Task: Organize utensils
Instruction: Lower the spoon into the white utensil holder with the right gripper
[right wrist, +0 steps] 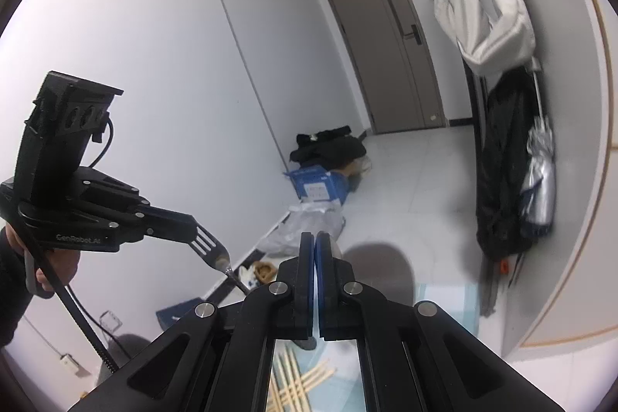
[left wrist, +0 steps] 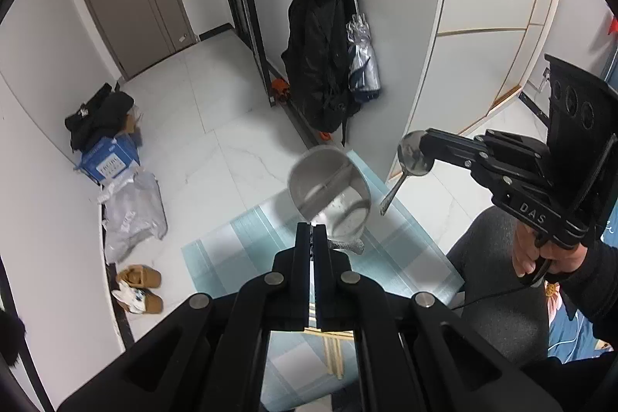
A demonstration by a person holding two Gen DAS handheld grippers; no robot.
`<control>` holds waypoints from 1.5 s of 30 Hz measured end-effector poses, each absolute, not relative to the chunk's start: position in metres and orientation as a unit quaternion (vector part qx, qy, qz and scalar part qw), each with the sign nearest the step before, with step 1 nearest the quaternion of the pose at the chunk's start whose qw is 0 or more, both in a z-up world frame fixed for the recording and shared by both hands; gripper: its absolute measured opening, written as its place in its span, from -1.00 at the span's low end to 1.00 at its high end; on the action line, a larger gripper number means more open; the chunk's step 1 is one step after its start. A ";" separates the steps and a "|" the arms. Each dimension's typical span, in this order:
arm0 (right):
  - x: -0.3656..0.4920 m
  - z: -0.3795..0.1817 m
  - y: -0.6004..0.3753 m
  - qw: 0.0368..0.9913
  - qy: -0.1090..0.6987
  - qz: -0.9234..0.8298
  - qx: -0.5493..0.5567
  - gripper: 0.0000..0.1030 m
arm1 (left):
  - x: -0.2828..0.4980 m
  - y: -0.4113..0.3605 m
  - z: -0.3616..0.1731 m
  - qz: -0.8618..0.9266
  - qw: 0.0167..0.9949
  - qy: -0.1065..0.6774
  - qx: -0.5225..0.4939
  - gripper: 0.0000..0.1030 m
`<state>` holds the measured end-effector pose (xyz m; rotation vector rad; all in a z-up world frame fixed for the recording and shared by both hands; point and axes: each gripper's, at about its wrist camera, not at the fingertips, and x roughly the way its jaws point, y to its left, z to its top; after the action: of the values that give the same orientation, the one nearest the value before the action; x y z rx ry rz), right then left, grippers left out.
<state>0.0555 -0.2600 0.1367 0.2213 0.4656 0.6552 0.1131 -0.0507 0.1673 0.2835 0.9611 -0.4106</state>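
Observation:
My left gripper [left wrist: 313,230] is shut; the right wrist view shows the left gripper [right wrist: 193,224] clamped on the head of a metal fork [right wrist: 212,250], whose handle slants down. The right gripper [left wrist: 423,141] is shut on the bowl of a metal spoon [left wrist: 413,155], its handle hanging down to the left. In its own view the right gripper [right wrist: 316,238] has its jaws together. Both are held in the air above a table with a blue striped cloth [left wrist: 247,250]. A grey divided utensil holder [left wrist: 328,180] stands on the cloth just beyond the left fingertips. Wooden chopsticks [right wrist: 297,381] lie loose on the cloth.
A person's hand [left wrist: 529,253] grips the right tool above a dark chair [left wrist: 498,296]. On the floor lie slippers [left wrist: 139,284], a plastic bag [left wrist: 133,215] and a blue box [left wrist: 110,161]. Coats and an umbrella [left wrist: 361,60] hang on the wall beyond the table.

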 end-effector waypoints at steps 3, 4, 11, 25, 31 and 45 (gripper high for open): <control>0.076 0.148 -0.261 0.912 0.225 0.323 0.118 -0.99 | 0.127 -0.052 0.175 -0.190 0.858 0.456 0.138 -1.00; 0.083 0.151 -0.261 0.911 0.225 0.323 0.120 -0.99 | 0.135 -0.052 0.177 -0.189 0.859 0.455 0.138 -1.00; 0.129 0.157 -0.254 0.906 0.229 0.331 0.128 -0.99 | 0.170 -0.055 0.174 -0.187 0.856 0.458 0.151 -1.00; 0.190 0.111 -0.251 0.883 0.277 0.352 0.139 -0.99 | 0.218 -0.067 0.141 -0.192 0.820 0.510 0.176 -1.00; 0.205 0.090 -0.253 0.875 0.300 0.353 0.141 -0.98 | 0.227 -0.070 0.139 -0.188 0.819 0.510 0.183 -1.00; 0.209 0.087 -0.257 0.872 0.293 0.361 0.152 -0.99 | 0.237 -0.078 0.147 -0.185 0.812 0.521 0.190 -1.00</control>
<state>0.2091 -0.2568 0.0869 0.3187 0.6134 0.7544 0.2370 -0.0779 0.1465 0.4057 1.1118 -0.3961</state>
